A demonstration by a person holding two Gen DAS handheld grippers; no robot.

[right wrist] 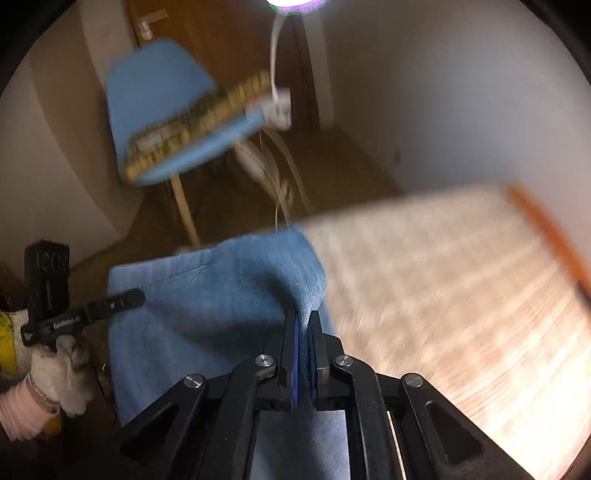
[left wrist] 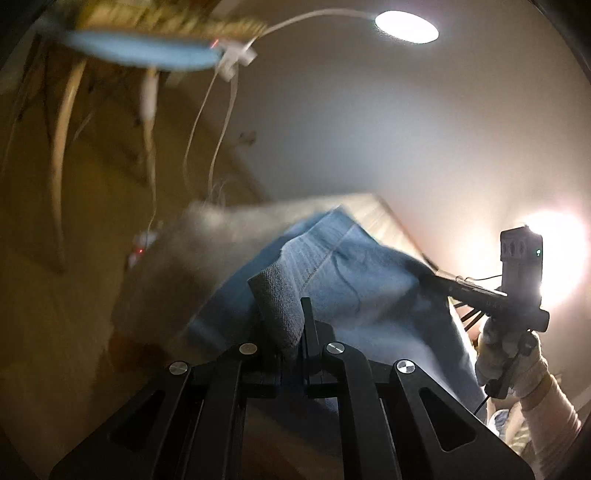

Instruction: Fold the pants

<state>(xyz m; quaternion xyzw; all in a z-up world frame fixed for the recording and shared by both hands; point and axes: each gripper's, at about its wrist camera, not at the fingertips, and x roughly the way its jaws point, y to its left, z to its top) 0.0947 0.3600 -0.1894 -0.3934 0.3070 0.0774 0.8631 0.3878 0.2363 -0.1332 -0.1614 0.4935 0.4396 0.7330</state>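
Observation:
Blue pants [left wrist: 362, 280] hang lifted between both grippers over a wooden table [right wrist: 443, 288]. In the left wrist view my left gripper [left wrist: 291, 314] is shut on a folded edge of the pants, a grey flap of cloth standing up between its jaws. The right gripper [left wrist: 428, 277] shows at the far right of that view, held by a gloved hand [left wrist: 506, 354]. In the right wrist view my right gripper [right wrist: 303, 317] is shut on a raised ridge of the pants [right wrist: 207, 295]. The left gripper [right wrist: 136, 295] shows at the left, touching the cloth.
A blue chair [right wrist: 159, 110] with wooden legs stands beyond the table, a tan board and white cables on it. A lamp [left wrist: 406, 26] shines overhead and another light [left wrist: 557, 258] glares at the right. Both views are motion-blurred. The floor [left wrist: 74, 295] lies left of the table.

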